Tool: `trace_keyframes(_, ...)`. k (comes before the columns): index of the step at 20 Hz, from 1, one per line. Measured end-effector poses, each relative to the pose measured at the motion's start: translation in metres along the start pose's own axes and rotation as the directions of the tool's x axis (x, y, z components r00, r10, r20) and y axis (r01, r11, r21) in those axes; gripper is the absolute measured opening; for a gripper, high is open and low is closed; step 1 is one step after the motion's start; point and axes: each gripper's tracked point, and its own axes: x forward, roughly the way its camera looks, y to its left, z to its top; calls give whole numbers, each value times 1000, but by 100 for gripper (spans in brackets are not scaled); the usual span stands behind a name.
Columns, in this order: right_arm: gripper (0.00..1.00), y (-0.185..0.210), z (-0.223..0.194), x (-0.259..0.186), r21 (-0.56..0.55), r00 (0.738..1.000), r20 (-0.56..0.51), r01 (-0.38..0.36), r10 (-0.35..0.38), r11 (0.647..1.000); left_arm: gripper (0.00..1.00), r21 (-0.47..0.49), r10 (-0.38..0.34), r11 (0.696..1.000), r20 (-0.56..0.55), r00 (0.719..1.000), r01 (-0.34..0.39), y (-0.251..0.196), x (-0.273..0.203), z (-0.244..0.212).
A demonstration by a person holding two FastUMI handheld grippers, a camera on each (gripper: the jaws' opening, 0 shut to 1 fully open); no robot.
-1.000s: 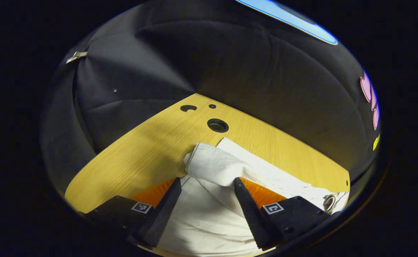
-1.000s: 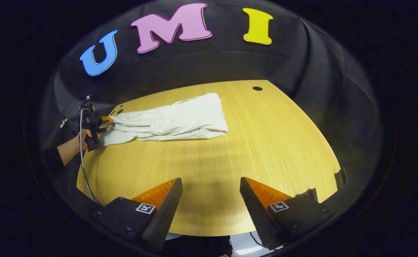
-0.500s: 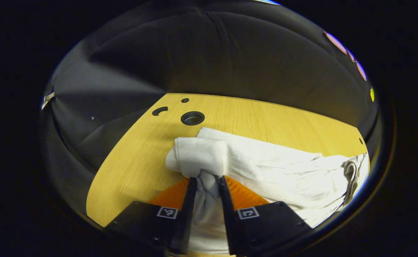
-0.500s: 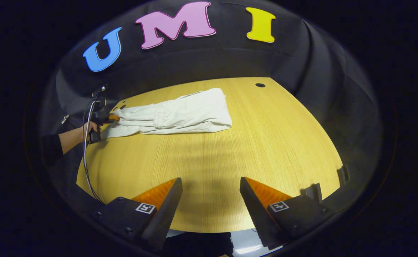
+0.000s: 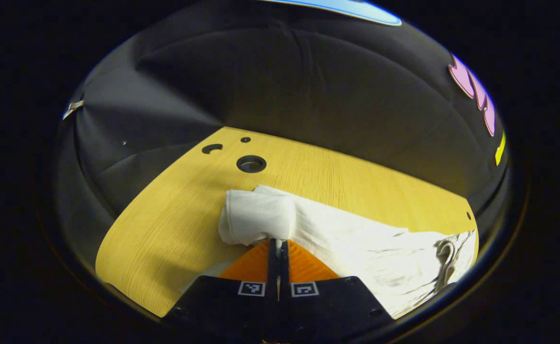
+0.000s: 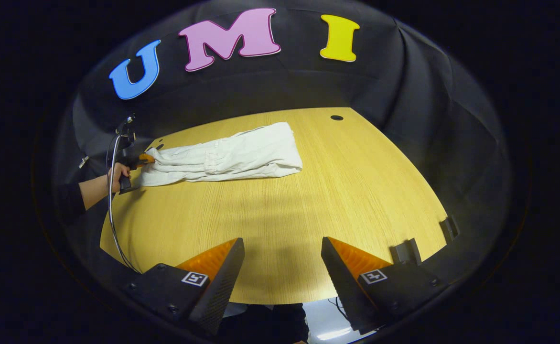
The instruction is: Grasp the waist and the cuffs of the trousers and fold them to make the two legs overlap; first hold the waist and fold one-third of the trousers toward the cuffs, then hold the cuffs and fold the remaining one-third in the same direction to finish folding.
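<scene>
My left gripper [image 5: 278, 243], at the trousers' [image 6: 227, 155] left end, is clamped on a pinch of white cloth there, I judge to carry that end over in a fold; the trousers lie lengthwise along the table's [image 6: 308, 210] far side. Beyond that end sit three holes [image 5: 251, 164] in the tabletop, nothing blocking. My right gripper [image 6: 282, 251], well apart from the trousers over bare wood, hangs with fingers spread and empty, its path clear.
</scene>
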Motion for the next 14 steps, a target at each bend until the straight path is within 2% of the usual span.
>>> trace_keyframes(4,99,-9,15,-13,0,998,60,17,-17,1000,5,-15,-32,999,61,998,33,-11,-38,28)
trace_keyframes(7,99,-21,34,-21,16,993,114,27,-29,999,5,-14,-62,998,84,995,63,-34,-65,47)
trace_keyframes(10,99,-37,54,-28,58,984,176,30,-40,998,5,-6,-95,995,112,989,97,-69,-91,65)
trace_keyframes(11,99,-45,61,-31,67,980,194,35,-48,997,2,0,-106,994,127,986,107,-83,-99,73)
trace_keyframes(14,99,-67,73,-31,73,972,229,40,-56,997,5,13,-133,991,147,980,132,-129,-122,85)
